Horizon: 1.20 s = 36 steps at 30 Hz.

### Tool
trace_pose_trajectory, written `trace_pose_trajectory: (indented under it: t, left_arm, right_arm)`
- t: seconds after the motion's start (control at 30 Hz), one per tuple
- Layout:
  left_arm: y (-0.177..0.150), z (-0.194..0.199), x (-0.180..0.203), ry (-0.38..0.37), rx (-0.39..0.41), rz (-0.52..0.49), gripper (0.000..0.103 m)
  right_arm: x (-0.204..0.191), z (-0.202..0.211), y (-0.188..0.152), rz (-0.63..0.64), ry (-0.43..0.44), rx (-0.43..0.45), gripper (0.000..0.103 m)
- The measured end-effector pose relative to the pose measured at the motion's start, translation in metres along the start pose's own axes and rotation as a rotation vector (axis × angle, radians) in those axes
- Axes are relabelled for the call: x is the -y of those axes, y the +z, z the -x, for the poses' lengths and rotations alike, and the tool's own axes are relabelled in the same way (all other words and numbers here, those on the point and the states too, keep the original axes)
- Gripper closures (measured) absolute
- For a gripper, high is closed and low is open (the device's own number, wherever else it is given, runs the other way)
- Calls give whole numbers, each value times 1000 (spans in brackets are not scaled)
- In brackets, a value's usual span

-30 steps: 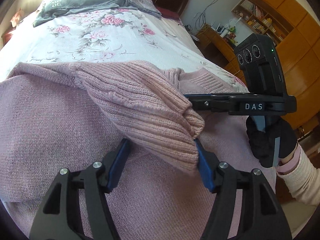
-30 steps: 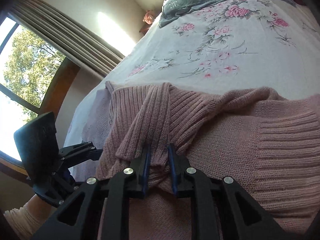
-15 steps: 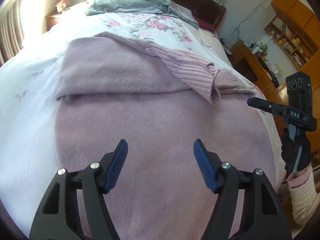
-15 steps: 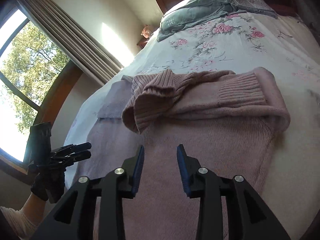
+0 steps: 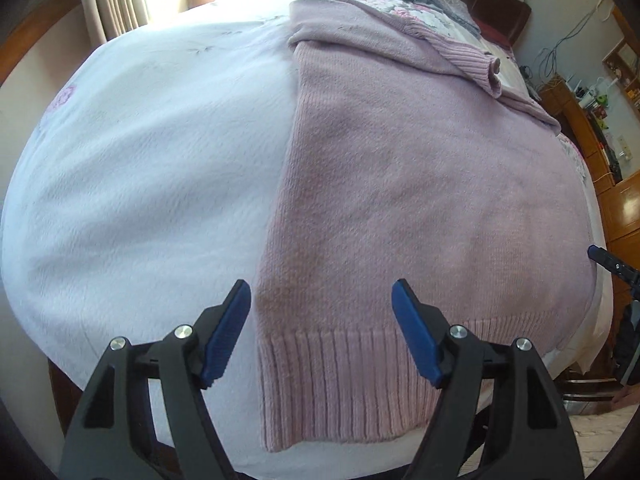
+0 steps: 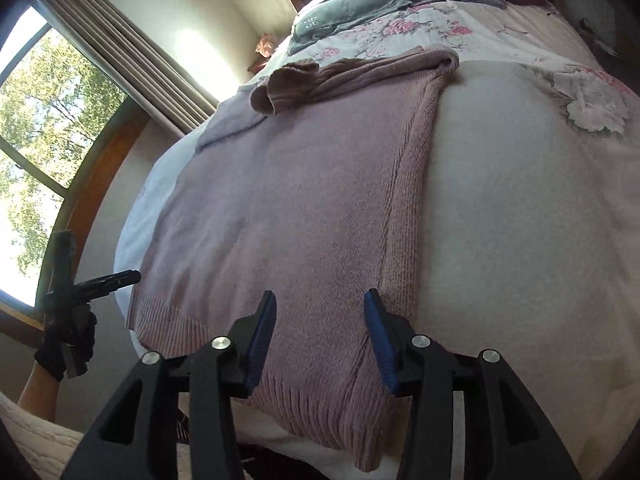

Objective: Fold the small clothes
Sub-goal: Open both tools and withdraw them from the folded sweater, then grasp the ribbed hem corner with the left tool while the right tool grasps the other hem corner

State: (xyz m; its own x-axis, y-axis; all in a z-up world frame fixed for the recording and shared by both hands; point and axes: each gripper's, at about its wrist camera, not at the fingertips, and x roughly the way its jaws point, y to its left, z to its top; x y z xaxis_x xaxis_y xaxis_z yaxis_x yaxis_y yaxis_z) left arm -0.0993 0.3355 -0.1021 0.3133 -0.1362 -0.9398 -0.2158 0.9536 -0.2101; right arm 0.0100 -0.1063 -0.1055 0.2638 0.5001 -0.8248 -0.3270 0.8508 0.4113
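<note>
Sweater [image 5: 420, 184] flat on bed [image 5: 140, 160]; both tongs empty, parted.

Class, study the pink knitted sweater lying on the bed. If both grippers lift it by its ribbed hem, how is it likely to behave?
The pink sweater would probably flop and sag between the grippers: it already drapes over the bed edge. Its thick knit suggests some weight for its size. The sleeves folded across the top lie loose, so they may slide off when the ribbed hem rises.
</note>
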Motion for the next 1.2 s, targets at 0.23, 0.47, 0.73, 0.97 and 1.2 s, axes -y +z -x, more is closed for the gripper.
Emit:
trace_pose_trajectory:
  t: [0.23,0.47,0.73,0.97,1.2]
  left_arm:
    - [-35,-3,-14,12,-34,18,30]
    - [-50,-7,-26,-78,-48,64,29]
    - [-48,-8,-24,-103,-63,64,26]
    - [-46,-14,-18,-127,-63,67,23]
    - [-56,-8,-30,-229,-66,143,64]
  right_arm:
    - [5,24,-37,17,-102,-36,49]
    - [32,20,-70,-88,-83,-94,49]
    - [32,-4,-81,-111,-12,-132,48]
    - [30,-27,-84,-126,80,-187,62]
    - [30,-25,-86,-147,168,-193,89]
